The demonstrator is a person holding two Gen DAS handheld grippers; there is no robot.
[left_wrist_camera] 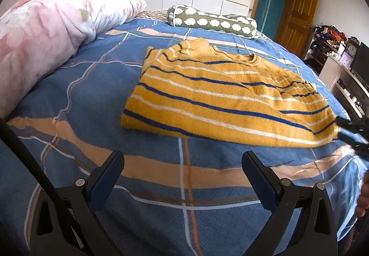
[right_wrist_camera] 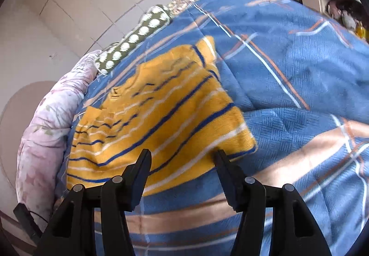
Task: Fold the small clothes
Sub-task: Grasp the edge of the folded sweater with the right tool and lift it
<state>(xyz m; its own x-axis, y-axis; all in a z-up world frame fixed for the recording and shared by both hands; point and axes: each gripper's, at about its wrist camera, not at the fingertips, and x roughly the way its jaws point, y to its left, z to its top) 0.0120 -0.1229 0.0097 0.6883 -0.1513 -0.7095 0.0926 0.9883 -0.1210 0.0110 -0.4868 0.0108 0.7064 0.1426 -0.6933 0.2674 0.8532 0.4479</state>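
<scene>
A small yellow sweater [left_wrist_camera: 219, 94] with blue and white stripes lies flat on the blue plaid bedspread [left_wrist_camera: 161, 186], its sleeves folded in. My left gripper [left_wrist_camera: 182, 159] is open and empty, hovering above the bedspread in front of the sweater's near hem. My right gripper [right_wrist_camera: 182, 156] is open at the sweater's [right_wrist_camera: 161, 117] hem near its right corner; its fingertips reach the hem edge, nothing clamped. It shows at the right edge of the left wrist view [left_wrist_camera: 352, 131], beside the sweater's corner.
A pink floral duvet [left_wrist_camera: 46, 29] is bunched at the left. A green spotted bolster [left_wrist_camera: 212, 21] lies at the head of the bed. Shelves with clutter and a clock [left_wrist_camera: 351, 49] stand beyond the bed's right edge, near a wooden door [left_wrist_camera: 297, 16].
</scene>
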